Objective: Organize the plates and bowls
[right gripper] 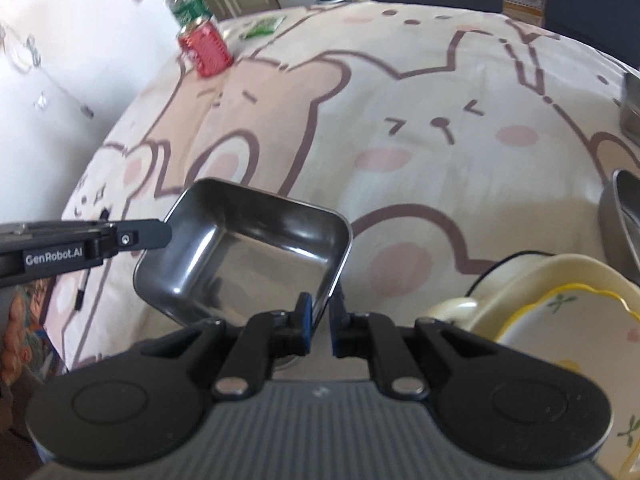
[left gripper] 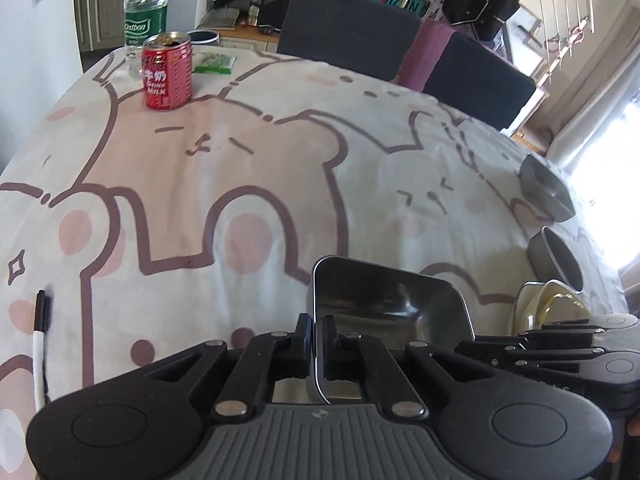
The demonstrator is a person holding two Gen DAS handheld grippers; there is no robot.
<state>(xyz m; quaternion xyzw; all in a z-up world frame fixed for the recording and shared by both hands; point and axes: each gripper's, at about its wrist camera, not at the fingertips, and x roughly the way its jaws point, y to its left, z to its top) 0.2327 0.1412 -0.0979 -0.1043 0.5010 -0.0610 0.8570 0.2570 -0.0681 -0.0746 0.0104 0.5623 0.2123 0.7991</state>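
Left wrist view: the left gripper [left gripper: 318,336] tips steeply down over the cartoon tablecloth [left gripper: 240,160] — jaws clamped on the near rim of the square steel tray [left gripper: 384,304]. Right wrist view: the right gripper [right gripper: 320,320] also tips down, its jaws straddling the tray's opposite rim [right gripper: 240,248] with a slight gap, seemingly not pressing — cream plates [right gripper: 560,304] just beside.

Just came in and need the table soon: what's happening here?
A person is sorting dishes with two handheld grippers. The left gripper is clamped on the rim of a square steel tray; the right gripper straddles its opposite rim, jaws slightly apart. Cream plates sit stacked beside it.
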